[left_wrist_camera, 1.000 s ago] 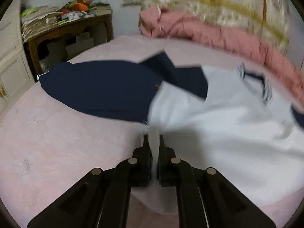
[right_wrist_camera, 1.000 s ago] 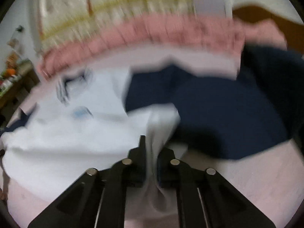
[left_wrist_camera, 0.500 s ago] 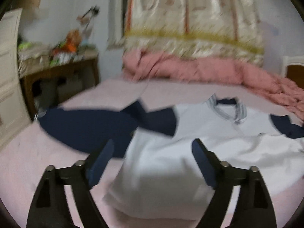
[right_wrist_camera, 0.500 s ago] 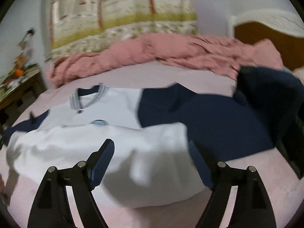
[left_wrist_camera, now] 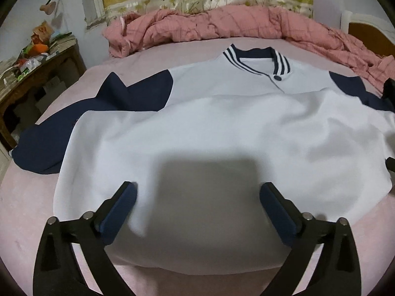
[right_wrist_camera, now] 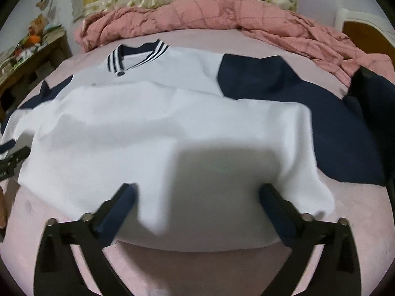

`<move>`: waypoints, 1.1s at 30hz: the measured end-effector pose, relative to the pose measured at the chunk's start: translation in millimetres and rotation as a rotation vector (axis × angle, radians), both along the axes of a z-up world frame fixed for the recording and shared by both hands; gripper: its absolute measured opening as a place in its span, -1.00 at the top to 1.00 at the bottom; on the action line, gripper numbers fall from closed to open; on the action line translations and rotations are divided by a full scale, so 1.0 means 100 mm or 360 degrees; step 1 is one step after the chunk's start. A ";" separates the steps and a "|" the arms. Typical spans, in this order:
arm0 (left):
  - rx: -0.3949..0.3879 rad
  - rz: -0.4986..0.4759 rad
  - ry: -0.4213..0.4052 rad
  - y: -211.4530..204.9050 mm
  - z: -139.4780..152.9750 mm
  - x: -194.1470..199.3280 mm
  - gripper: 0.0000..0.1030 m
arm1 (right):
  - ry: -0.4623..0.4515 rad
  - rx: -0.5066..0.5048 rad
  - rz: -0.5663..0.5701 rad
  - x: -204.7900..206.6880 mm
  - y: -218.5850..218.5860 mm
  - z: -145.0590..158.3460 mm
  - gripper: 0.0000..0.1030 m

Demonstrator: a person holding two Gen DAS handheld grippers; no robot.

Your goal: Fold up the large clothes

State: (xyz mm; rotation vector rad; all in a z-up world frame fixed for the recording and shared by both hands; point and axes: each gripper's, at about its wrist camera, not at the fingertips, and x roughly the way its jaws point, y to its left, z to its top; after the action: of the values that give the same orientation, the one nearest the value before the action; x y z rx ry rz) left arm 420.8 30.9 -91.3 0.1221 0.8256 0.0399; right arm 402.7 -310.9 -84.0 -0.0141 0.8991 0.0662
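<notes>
Lying just ahead of both wide-open jaws, empty after opening, the jacket (left_wrist_camera: pixel 222 135) runs crosswise; left gripper (left_wrist_camera: pixel 197 212) is nearer its left sleeve (left_wrist_camera: pixel 74 123), right gripper (right_wrist_camera: pixel 197 212) its right sleeve (right_wrist_camera: pixel 308 103).

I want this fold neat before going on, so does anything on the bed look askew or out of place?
Slightly. The jacket has its hem folded up over the body, but both navy sleeves sprawl unfolded to the sides. The pink quilt lies bunched behind it. Nothing looks damaged.
</notes>
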 end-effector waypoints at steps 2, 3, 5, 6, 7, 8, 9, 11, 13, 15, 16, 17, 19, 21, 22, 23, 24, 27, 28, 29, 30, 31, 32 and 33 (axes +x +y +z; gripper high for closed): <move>0.0014 0.0007 0.0006 -0.01 -0.02 0.01 -1.00 | 0.0003 -0.0044 0.0000 0.02 0.04 -0.03 -1.00; 0.0018 0.0008 0.0004 -0.02 -0.02 0.01 -1.00 | -0.0001 -0.0051 0.0000 0.02 0.05 -0.02 -1.00; 0.0019 0.0009 -0.0007 -0.03 -0.02 0.00 -0.99 | 0.0000 -0.0034 -0.0003 0.03 0.04 -0.04 -1.00; 0.0019 0.0011 -0.0016 -0.03 -0.02 -0.01 -0.99 | -0.0005 -0.0023 -0.0007 0.03 0.02 -0.03 -1.00; 0.0019 0.0011 -0.0035 -0.03 0.00 -0.03 -0.99 | -0.0015 -0.0020 -0.0014 0.03 0.02 -0.02 -1.00; 0.0020 0.0011 -0.0055 -0.03 0.01 -0.07 -0.99 | -0.0041 -0.0020 -0.0030 0.02 0.01 0.01 -0.99; 0.0011 -0.0011 -0.0081 -0.03 0.03 -0.09 -0.99 | -0.0071 -0.0021 -0.0044 0.00 0.01 0.03 -0.99; 0.0008 -0.0038 -0.0120 -0.05 0.07 -0.12 -0.99 | -0.0170 -0.0013 -0.0070 -0.06 -0.02 0.13 -0.99; 0.0024 -0.0031 -0.0202 -0.08 0.14 -0.17 -0.99 | -0.0280 0.0000 -0.0094 -0.13 -0.05 0.23 -0.99; 0.0022 -0.0040 -0.0339 -0.10 0.24 -0.26 -0.99 | -0.0426 0.0007 -0.0129 -0.23 -0.09 0.36 -0.99; 0.0020 -0.0041 -0.0413 -0.11 0.30 -0.32 -0.99 | -0.0469 0.0007 -0.0140 -0.27 -0.11 0.40 -0.99; 0.0017 -0.0043 -0.0496 -0.11 0.36 -0.38 -0.99 | -0.0531 0.0007 -0.0157 -0.31 -0.13 0.45 -0.99; 0.0008 -0.0049 -0.0632 -0.12 0.46 -0.49 -0.99 | -0.0602 0.0005 -0.0178 -0.35 -0.16 0.52 -0.99; 0.0003 -0.0075 -0.0762 -0.13 0.52 -0.57 -0.99 | -0.0638 0.0024 -0.0172 -0.38 -0.18 0.56 -0.99; 0.0019 -0.0068 -0.0824 -0.14 0.54 -0.60 -0.99 | -0.0651 0.0037 -0.0169 -0.38 -0.19 0.58 -0.99; 0.0040 -0.0056 -0.0863 -0.15 0.55 -0.62 -0.99 | -0.0672 0.0051 -0.0172 -0.39 -0.20 0.60 -0.99; 0.0051 -0.0055 -0.0892 -0.16 0.57 -0.64 -0.99 | -0.0688 0.0057 -0.0173 -0.41 -0.19 0.61 -0.99; 0.0028 -0.0077 -0.0984 -0.18 0.63 -0.74 -0.99 | -0.0765 0.0023 -0.0172 -0.47 -0.16 0.65 -0.99; 0.0023 -0.0075 -0.1006 -0.18 0.64 -0.76 -0.99 | -0.0777 0.0004 -0.0174 -0.48 -0.15 0.66 -0.99; 0.0013 -0.0088 -0.1025 -0.18 0.65 -0.78 -0.99 | -0.0788 -0.0021 -0.0180 -0.49 -0.14 0.68 -0.99; -0.0007 -0.0116 -0.1033 -0.18 0.65 -0.81 -1.00 | -0.0795 -0.0033 -0.0185 -0.50 -0.14 0.68 -0.99; -0.0036 -0.0145 -0.1023 -0.17 0.66 -0.82 -1.00 | -0.0804 -0.0040 -0.0196 -0.50 -0.15 0.70 -0.99; -0.0060 -0.0164 -0.1000 -0.17 0.66 -0.82 -0.99 | -0.0810 -0.0034 -0.0219 -0.50 -0.18 0.71 -0.99; -0.0091 -0.0177 -0.0962 -0.17 0.67 -0.81 -0.99 | -0.0809 -0.0017 -0.0234 -0.50 -0.22 0.72 -0.99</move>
State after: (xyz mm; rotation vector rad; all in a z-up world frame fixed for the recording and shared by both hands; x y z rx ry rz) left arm 340.0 14.1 -24.6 0.0943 0.2151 -0.0502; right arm 352.8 -333.0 -11.9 0.0244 0.3906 -0.0775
